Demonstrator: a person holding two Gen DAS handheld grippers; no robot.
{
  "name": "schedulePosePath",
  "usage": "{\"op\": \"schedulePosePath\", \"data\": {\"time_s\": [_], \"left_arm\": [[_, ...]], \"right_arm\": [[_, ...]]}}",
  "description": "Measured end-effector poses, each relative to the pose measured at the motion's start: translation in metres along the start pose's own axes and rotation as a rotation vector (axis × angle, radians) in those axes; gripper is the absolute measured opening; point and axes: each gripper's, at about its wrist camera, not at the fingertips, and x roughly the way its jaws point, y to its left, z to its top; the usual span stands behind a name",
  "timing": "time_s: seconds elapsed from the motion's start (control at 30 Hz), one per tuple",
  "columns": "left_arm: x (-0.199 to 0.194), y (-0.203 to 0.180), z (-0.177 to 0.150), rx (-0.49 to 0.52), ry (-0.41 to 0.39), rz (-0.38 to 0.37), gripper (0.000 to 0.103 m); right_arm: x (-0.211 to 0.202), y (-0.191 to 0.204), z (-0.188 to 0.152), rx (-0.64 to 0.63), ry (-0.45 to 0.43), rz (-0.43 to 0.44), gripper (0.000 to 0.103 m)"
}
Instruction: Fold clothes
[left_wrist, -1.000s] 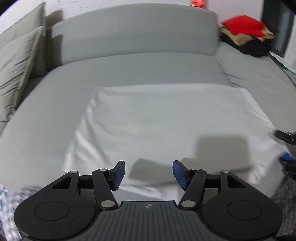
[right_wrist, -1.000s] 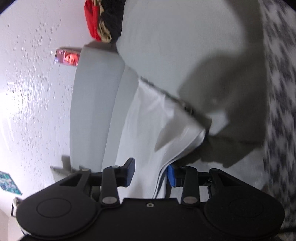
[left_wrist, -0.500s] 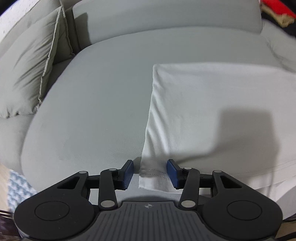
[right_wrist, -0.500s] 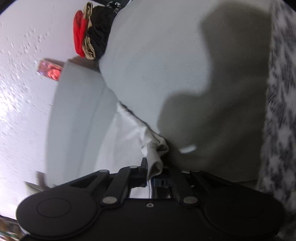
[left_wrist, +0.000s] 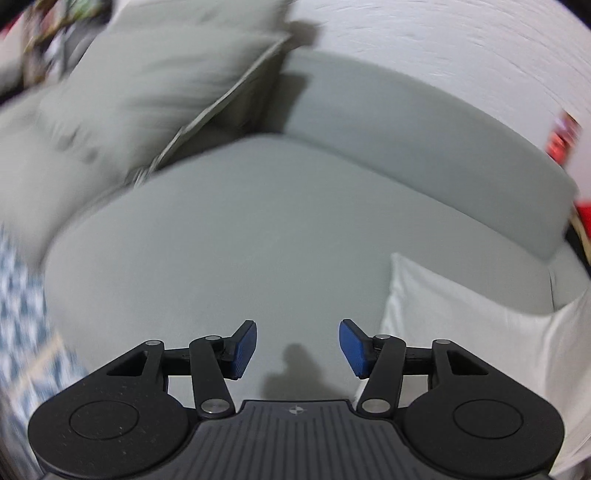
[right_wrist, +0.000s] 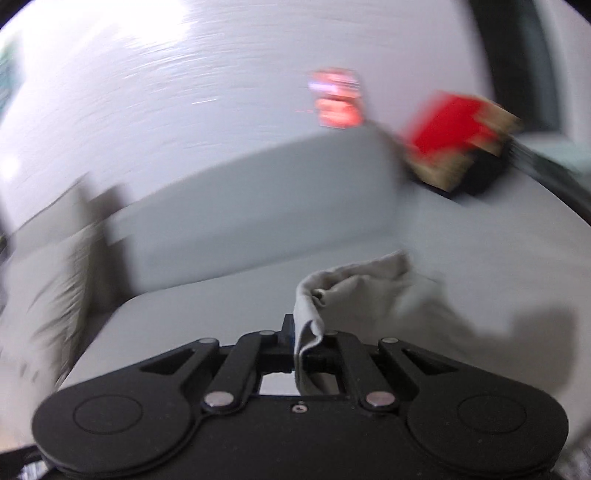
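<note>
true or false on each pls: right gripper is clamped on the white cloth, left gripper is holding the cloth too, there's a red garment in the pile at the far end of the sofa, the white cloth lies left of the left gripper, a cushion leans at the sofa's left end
1. The right gripper is clamped on the white cloth. True.
2. The left gripper holds the cloth too. False: its jaws stand apart with only bare sofa between them.
3. A red garment tops the pile at the sofa's far end. True.
4. The white cloth lies left of the left gripper. False: in the left wrist view it lies to its right.
5. A cushion leans at the sofa's left end. True.
</note>
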Motion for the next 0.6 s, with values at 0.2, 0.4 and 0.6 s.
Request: {"op": "schedulePosePath", "data": {"time_s": [0.2,0.4,0.6], "left_arm": [[0.006,0.017,0.001,-0.093,0.041,0.014,0.047],[0.006,0.018,0.001,-0.083,0.041,0.006,0.047],[0.007,0.021,0.0,-0.092,0.045,-0.003,0.047]], "right_arm": [[0.056,0.104,-0.066,-0.219,0.239,0.193,0.003],[0.076,0.12,-0.111,-0.195,0.423,0.202,0.003],[0.07,0.117,-0.081,-0.043,0.406,0.24,0.003]]}}
